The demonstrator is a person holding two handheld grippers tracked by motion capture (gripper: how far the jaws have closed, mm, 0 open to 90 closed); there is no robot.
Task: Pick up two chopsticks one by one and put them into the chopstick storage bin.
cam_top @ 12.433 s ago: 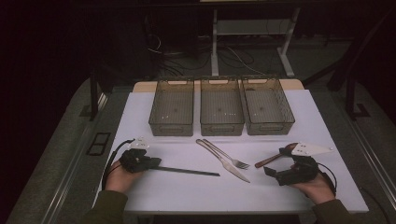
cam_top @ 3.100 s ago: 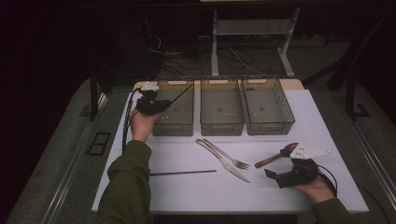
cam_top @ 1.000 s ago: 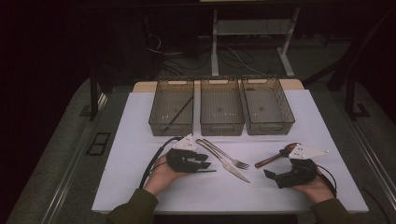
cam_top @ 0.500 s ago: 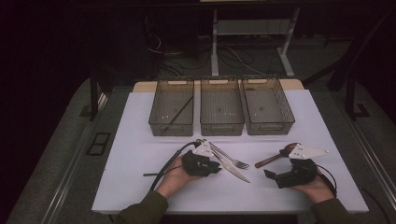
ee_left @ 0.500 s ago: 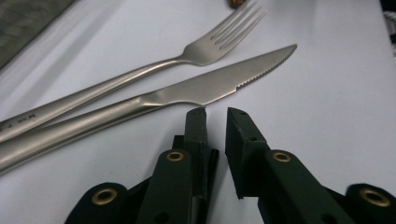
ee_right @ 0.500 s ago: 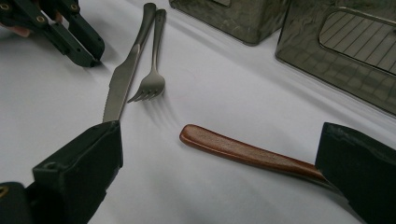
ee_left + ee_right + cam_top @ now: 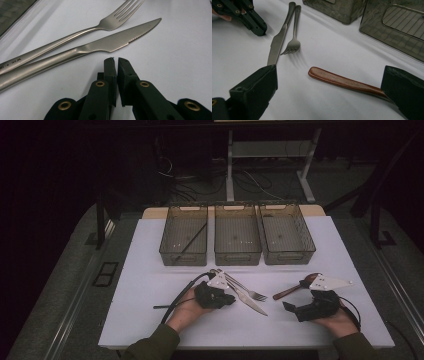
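On the white table (image 7: pixel 150 280), just right of my left gripper (image 7: pixel 231 300):

1. Knife (image 7: pixel 247 297). Long axis diagonal in the high view: handle up-left toward the bins, tip down-right toward my edge of the table. Lies flat.
2. Fork (image 7: pixel 245 287). Just beside the knife and nearly parallel, tines at the same lower-right end.
3. Left gripper. Clenched on nothing; its jaws have just been closing, and the tips sit just short of the knife's blade.
4. Right gripper (image 7: pixel 295 295). Jaws spread wide, released. The wooden-handled spoon (image 7: pixel 290 290) lies on the table between them, ungripped.
5. Black chopstick (image 7: pixel 167 306). On the table by my left wrist. A second chopstick (image 7: pixel 192 240) leans slantwise in the left bin (image 7: pixel 183 261), one of three clear bins in a row.

View notes: the left gripper view (image 7: pixel 115 61) gives the knife's (image 7: pixel 100 47) serrated edge and a small mark on the fork's (image 7: pixel 62 40) handle (too small to see from above). The right gripper view (image 7: pixel 329 72) gives the spoon's (image 7: pixel 342 81) reddish grain.

Room: dark, with cables on the floor behind the table.
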